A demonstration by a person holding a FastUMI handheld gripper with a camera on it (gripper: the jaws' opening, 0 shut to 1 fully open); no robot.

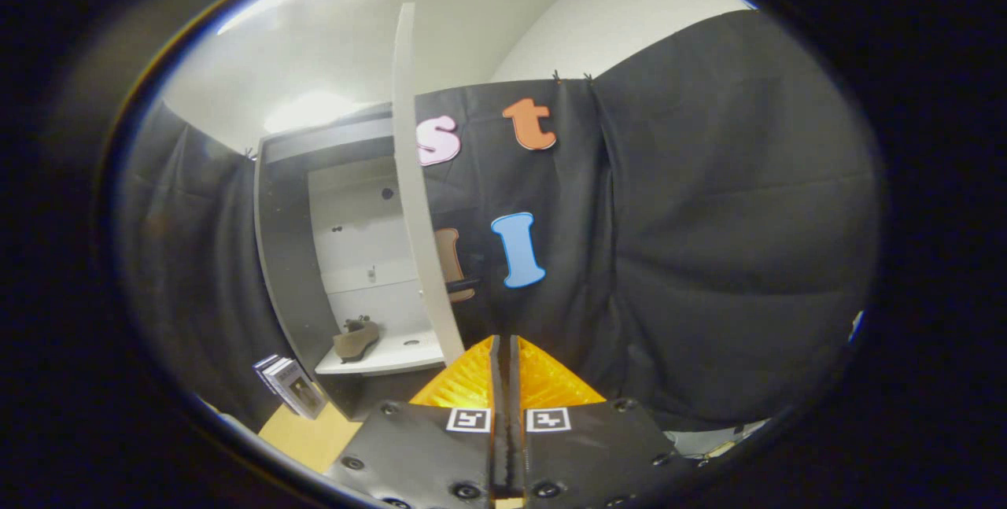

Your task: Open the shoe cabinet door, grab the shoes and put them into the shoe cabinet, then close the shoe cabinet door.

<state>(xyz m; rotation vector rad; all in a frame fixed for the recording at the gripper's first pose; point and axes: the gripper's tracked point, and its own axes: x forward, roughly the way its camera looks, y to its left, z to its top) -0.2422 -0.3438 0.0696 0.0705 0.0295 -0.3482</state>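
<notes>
fingers (504,348) closed, door (415,202) ahead, shoe (355,339) inside

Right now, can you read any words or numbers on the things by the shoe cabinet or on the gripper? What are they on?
Nothing here reads as a word or number.
Box beside the shoe cabinet: some print, too small and blurred to read.
Two square markers on the gripper: black-and-white patterns, not words.
Shoe on the shelf and open door: no writing visible.
The jaws are shut on nothing.
</notes>
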